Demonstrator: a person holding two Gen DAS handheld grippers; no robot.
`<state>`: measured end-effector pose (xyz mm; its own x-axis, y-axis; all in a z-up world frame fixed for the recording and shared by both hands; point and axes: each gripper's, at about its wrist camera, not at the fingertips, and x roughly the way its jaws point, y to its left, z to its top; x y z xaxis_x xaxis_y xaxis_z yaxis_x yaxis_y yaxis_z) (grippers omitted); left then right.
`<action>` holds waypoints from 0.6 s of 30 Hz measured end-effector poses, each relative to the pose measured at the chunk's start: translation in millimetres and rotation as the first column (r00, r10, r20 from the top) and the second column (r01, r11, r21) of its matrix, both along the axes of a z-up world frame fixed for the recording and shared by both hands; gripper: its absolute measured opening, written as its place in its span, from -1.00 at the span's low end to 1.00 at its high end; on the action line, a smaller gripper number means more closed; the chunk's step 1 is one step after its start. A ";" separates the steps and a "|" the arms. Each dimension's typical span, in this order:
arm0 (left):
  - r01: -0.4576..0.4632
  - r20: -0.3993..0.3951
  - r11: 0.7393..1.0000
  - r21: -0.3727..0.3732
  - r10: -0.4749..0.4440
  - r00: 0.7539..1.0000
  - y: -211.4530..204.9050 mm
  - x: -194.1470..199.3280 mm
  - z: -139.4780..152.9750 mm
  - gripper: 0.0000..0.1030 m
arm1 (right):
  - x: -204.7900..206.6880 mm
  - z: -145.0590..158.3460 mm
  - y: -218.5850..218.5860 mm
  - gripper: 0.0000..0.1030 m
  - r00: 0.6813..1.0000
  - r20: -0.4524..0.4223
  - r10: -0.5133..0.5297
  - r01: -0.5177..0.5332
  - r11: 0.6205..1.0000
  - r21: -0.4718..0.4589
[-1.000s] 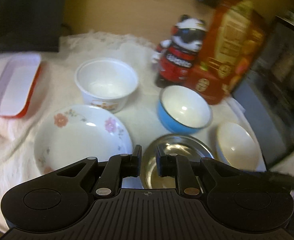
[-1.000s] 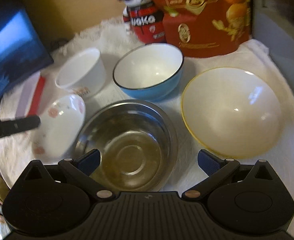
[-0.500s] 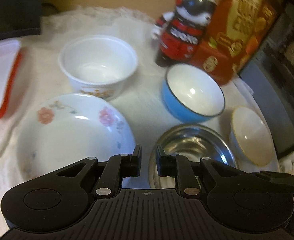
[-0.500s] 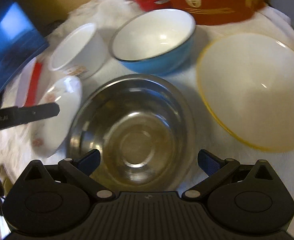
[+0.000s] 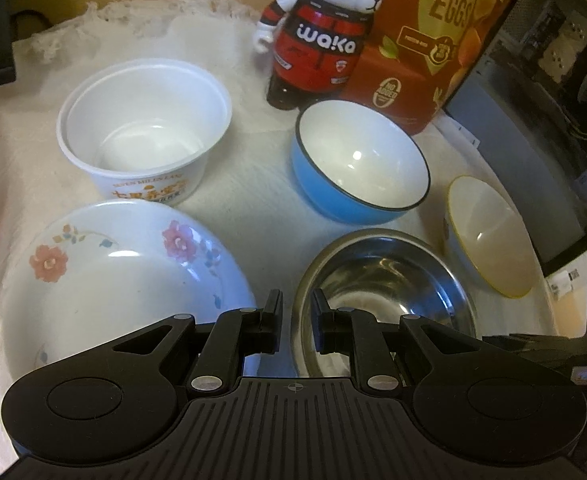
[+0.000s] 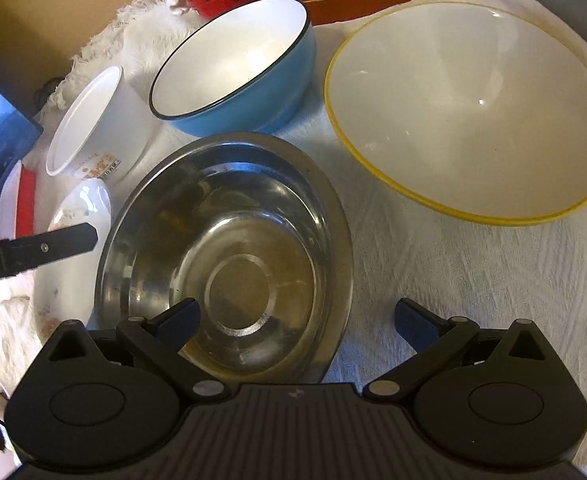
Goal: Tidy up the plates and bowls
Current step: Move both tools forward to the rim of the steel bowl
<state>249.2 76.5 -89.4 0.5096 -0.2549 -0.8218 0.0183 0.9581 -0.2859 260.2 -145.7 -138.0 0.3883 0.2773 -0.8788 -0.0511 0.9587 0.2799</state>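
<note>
A steel bowl point(image 6: 229, 256) sits on the white cloth right in front of my right gripper point(image 6: 297, 320), which is open, its jaws straddling the bowl's near right rim. Behind it stand a blue bowl point(image 6: 237, 68), a yellow-rimmed white bowl point(image 6: 465, 112), a white paper cup bowl point(image 6: 97, 124) and a floral plate point(image 6: 73, 240). My left gripper point(image 5: 296, 312) is nearly shut and empty, hovering between the floral plate point(image 5: 113, 276) and the steel bowl point(image 5: 385, 292). The blue bowl point(image 5: 357, 164), paper bowl point(image 5: 145, 128) and yellow-rimmed bowl point(image 5: 489, 236) lie beyond.
A panda figure point(image 5: 325, 28) and an orange-red egg box point(image 5: 433, 36) stand at the back. A dark appliance point(image 5: 545, 112) borders the right side. A red and white tray point(image 6: 17, 200) lies at the far left. The white cloth point(image 6: 473, 280) covers the table.
Both grippers have moved forward and lower toward the dishes. The steel bowl now fills the right wrist view between the open jaws. No dish has moved.
</note>
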 end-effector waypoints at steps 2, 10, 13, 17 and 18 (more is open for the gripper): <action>-0.013 0.004 1.000 -0.012 0.013 1.000 4.6 1.1 1.9 -0.66 | -2.0 -1.8 6.5 1.00 0.999 0.007 0.031 -0.031 0.999 -0.041; -0.011 0.002 1.000 0.004 0.011 1.000 3.6 7.8 3.2 -0.66 | -5.8 3.6 25.2 0.88 0.987 0.036 0.155 -0.149 0.978 -0.146; -0.001 -0.011 1.000 0.029 0.002 1.000 -1.6 12.1 -2.6 -0.66 | -11.0 16.4 27.1 0.81 0.984 0.105 0.148 -0.132 0.981 -0.139; 0.022 -0.008 0.999 0.035 -0.022 1.000 -11.9 20.1 -6.6 -0.66 | -6.9 26.4 16.6 0.45 0.988 0.128 0.082 -0.070 0.993 -0.095; 0.029 -0.010 0.999 0.024 -0.029 1.000 -13.9 22.4 -8.0 -0.63 | -8.4 27.4 14.8 0.45 0.987 0.142 0.078 -0.063 0.992 -0.108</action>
<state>271.6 62.6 -97.3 0.4941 -0.2494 -0.8328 0.0434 0.9638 -0.2629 251.8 -130.9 -110.5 0.4969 0.2193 -0.8397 -0.1527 0.9745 0.1642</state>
